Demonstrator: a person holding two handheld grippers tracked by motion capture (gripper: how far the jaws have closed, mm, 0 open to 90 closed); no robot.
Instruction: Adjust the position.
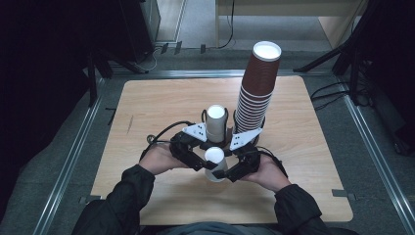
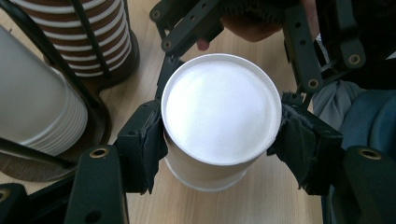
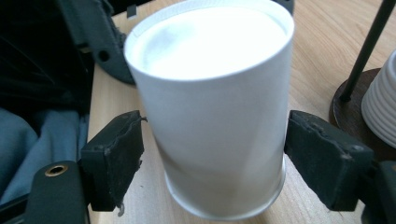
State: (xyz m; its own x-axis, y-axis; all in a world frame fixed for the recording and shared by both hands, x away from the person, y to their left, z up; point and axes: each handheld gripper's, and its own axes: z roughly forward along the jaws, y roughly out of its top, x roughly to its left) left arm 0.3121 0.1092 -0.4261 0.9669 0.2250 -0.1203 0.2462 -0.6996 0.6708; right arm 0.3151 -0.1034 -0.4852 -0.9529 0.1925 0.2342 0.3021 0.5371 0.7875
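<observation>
Left gripper (image 2: 219, 140) is clamped on white cup (image 2: 218, 109), pads pressed at 9 and 3 o'clock of its rim. Right gripper (image 3: 212, 154) is spread wide; the cup stands between its pads, a slight gap seen each side. Brown cup stack (image 1: 257, 83) is seen at 1 o'clock, white cup stack (image 1: 215, 122) at 12.

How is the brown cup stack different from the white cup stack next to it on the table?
The brown cup stack is dark brown with pale rims; the white cup stack is plain white. The brown cup stack rises far higher than the white cup stack, so it seems to hold many more cups. The brown cup stack leans slightly; the white cup stack stands straighter. Both are upside-down paper cups in a dark wire holder.
</observation>
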